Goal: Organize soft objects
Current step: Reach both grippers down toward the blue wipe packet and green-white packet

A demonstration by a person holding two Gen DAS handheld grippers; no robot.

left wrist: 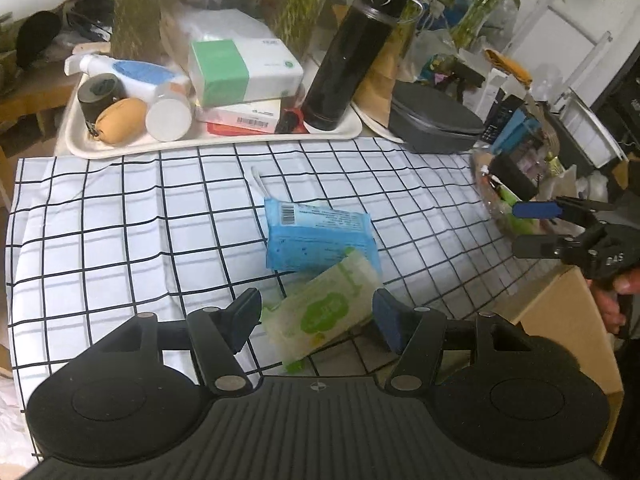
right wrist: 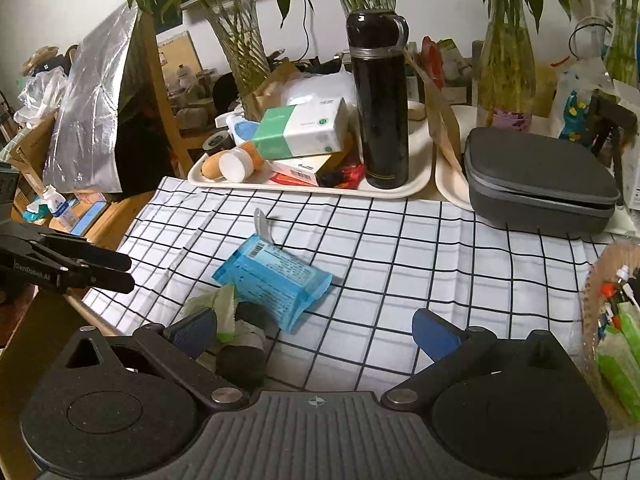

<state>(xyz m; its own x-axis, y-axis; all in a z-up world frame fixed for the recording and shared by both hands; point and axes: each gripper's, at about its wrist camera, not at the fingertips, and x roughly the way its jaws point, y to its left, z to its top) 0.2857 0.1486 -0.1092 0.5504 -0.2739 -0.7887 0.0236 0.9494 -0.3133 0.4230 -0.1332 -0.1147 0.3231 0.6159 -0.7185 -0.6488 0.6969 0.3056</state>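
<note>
You face a table under a white cloth with a black grid (right wrist: 400, 248). Behind it a pale wall (right wrist: 48, 12) rises past glass vases of green stalks (right wrist: 506, 76). To your left stands a wooden chair frame (right wrist: 160, 92); the light is dim and even.

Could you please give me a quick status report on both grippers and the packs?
Left hand-held gripper open, straddling green pack, pads not touching. Right hand-held gripper open, empty. Blue pack overlaps green pack. Nothing blocking.
</note>
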